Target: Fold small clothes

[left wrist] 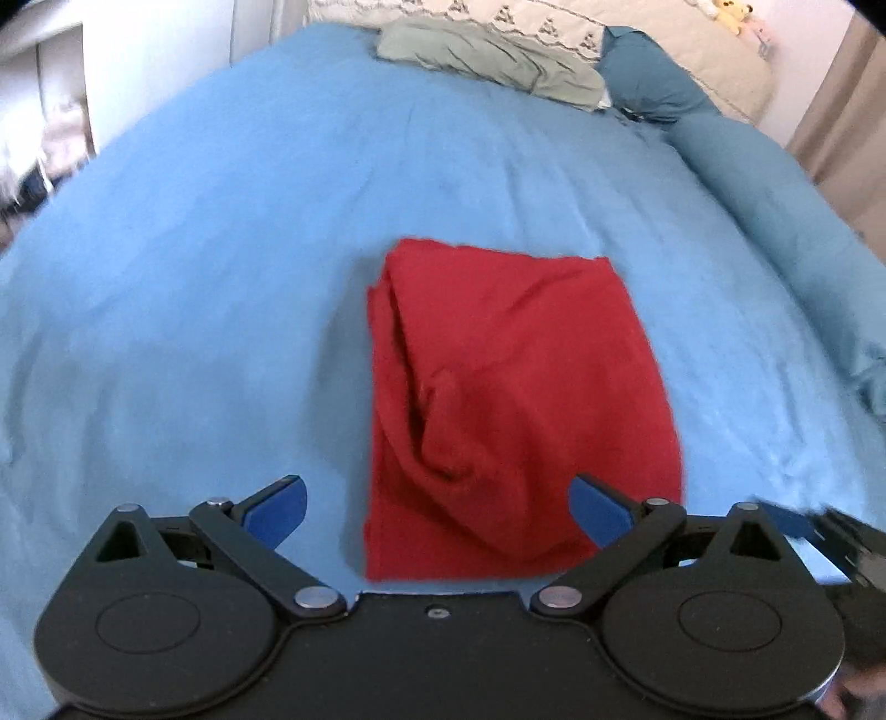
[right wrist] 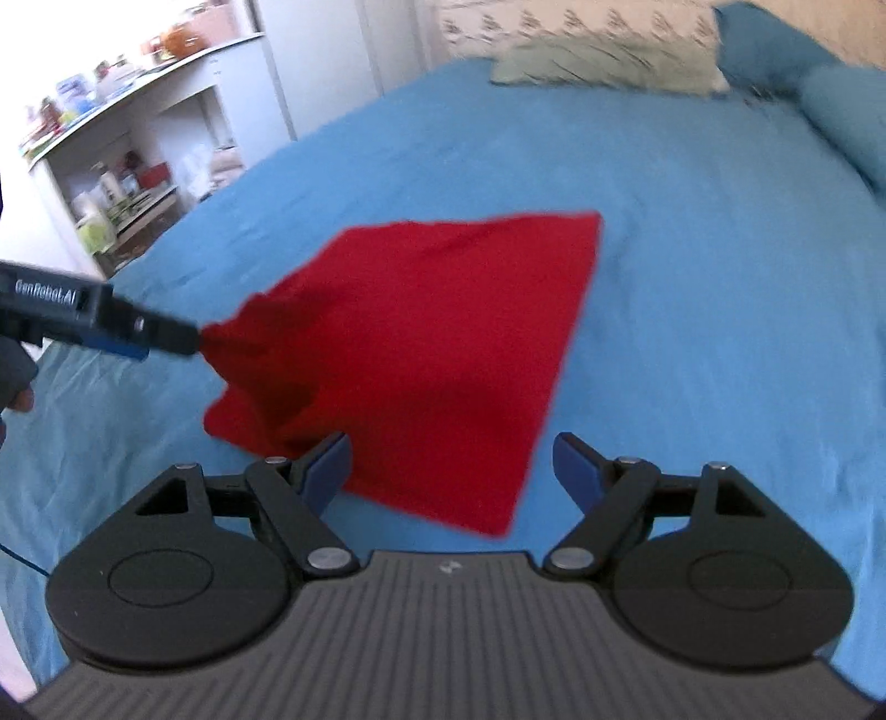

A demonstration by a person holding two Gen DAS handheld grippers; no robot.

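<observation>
A red folded garment [left wrist: 515, 399] lies on the blue bedsheet [left wrist: 210, 266]; its near end has a rumpled fold. My left gripper [left wrist: 437, 512] is open, its jaws wide on either side of the garment's near edge. In the right wrist view the garment [right wrist: 443, 354] lies flat in front of my right gripper [right wrist: 451, 468], which is open and empty just above its near corner. The left gripper [right wrist: 166, 335] shows there at the left, its tip at the garment's left corner.
A grey-green garment [left wrist: 487, 61] lies crumpled at the far end of the bed by a patterned pillow [left wrist: 554, 22]. A rolled teal blanket [left wrist: 720, 160] runs along the right edge. White shelves [right wrist: 111, 166] with bottles stand left of the bed.
</observation>
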